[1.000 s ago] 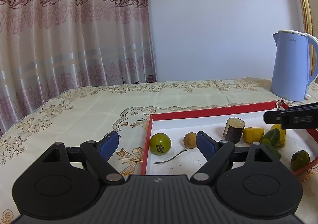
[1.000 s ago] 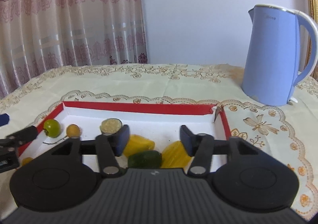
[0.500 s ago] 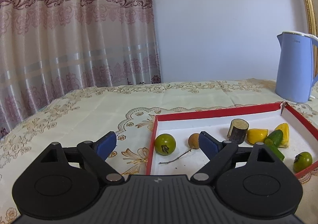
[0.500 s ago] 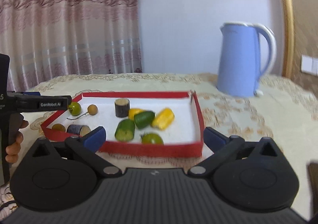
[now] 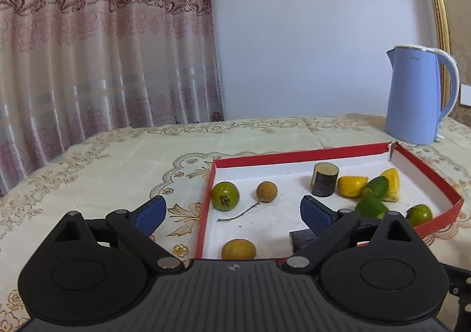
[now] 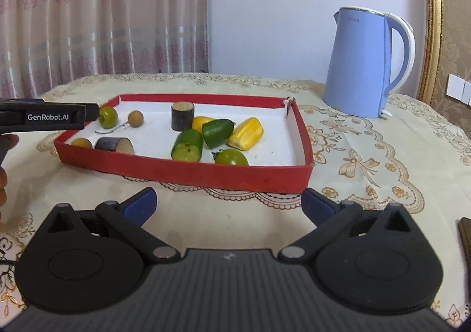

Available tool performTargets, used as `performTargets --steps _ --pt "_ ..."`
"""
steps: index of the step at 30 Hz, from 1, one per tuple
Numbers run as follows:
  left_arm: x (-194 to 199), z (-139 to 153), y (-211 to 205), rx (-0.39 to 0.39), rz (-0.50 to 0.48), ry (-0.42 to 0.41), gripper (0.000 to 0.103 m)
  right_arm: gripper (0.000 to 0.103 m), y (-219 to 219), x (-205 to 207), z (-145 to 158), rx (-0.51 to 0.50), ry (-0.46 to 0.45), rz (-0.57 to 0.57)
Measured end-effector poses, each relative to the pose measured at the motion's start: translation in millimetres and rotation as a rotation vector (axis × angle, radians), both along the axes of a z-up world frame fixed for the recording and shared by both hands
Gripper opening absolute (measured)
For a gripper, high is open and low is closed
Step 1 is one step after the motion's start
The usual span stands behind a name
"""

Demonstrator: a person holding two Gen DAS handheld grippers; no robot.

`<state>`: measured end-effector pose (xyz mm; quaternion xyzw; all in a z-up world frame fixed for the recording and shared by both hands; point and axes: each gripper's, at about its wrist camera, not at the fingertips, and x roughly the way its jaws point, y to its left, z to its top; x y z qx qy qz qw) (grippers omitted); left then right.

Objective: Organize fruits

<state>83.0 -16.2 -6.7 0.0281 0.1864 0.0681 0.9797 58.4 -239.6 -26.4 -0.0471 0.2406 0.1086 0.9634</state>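
White lettering "GenRobot.AI" is the only readable writing, printed on the side of my left gripper [image 6: 47, 117] where it pokes in from the left in the right wrist view. The blue kettle [image 6: 365, 67] has a faint mark near its rim, too small to read.

Compared to a second ago, my right gripper [image 6: 228, 202] has backed out of the red tray [image 6: 188, 173]; it was right over the yellow pieces and now hovers above the tablecloth [image 6: 368, 155] just in front of the tray, jaws wide with nothing between them. Left one's jaws are opening too, empty, straddling the tray's left edge, and it sits a bit further back than before.

Both point slightly downward. Fruits are all in the tray: green tomato [image 5: 225, 196], longan [image 5: 266, 191], cucumber piece [image 6: 187, 145], yellow chunk [image 6: 245, 133].
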Motion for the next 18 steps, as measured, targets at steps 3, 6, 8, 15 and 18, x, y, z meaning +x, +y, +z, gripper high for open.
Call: performTargets --steps 3,6,8,15,18 --pt "1 -1 2 -0.005 0.001 0.005 0.098 0.103 0 2 -2 -0.004 0.017 -0.003" --pt "4 -2 6 -0.032 0.011 0.03 0.099 0.103 -2 5 -3 0.013 0.047 0.009" --pt "5 -2 8 -0.041 0.014 0.04 0.099 0.103 -3 7 -4 0.019 0.056 0.006" --pt "4 -3 8 -0.039 0.004 0.04 0.099 0.103 2 8 -4 -0.007 0.061 0.016" --pt "4 -3 7 -0.039 -0.004 0.042 0.099 0.103 6 11 -4 -0.031 0.065 0.02"
